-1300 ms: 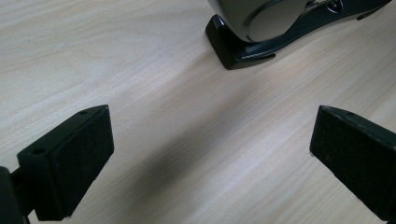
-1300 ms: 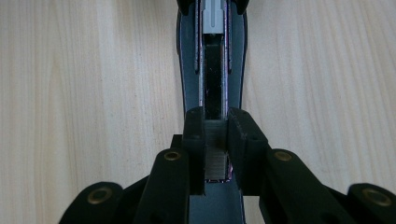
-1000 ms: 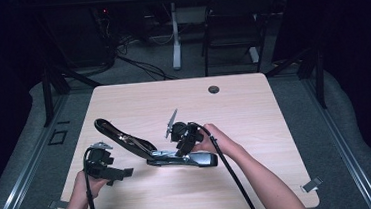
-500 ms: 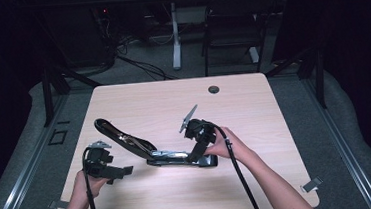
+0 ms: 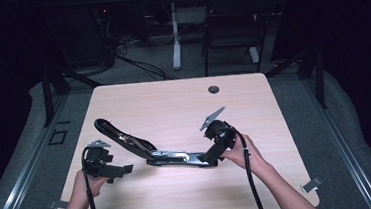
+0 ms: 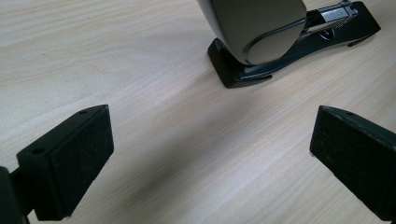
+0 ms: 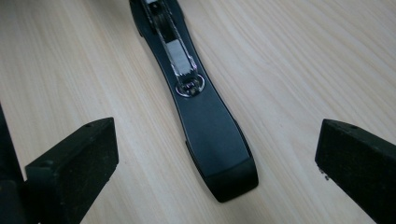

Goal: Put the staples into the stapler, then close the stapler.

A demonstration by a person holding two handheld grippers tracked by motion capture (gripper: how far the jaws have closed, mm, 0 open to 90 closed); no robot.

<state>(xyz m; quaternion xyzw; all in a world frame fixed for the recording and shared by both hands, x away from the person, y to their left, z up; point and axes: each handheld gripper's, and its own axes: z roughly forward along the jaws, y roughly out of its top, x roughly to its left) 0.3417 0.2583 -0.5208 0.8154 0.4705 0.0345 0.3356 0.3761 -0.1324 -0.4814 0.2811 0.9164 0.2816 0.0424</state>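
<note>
Two grippers flank an opened black stapler [image 5: 167,153] lying near the bench's [image 5: 183,104] front edge: left gripper [image 5: 123,170] and right gripper [image 5: 208,157] both have jaws spread wide, holding nothing.

Stapler base [image 7: 212,140] lies on the table [image 7: 303,70] — between wide-apart fingers [image 7: 74,168], untouched.

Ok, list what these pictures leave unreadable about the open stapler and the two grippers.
- Stapler staple load: too small in the high view; the stapler's lid covers most of the channel in the left gripper view.
- Stapler's hinge end: cut off by the top edge in the right gripper view.
- Lid's top: cut off by the top edge in the left gripper view.
- Right gripper fingertips: dark against the black base, high view.
</note>
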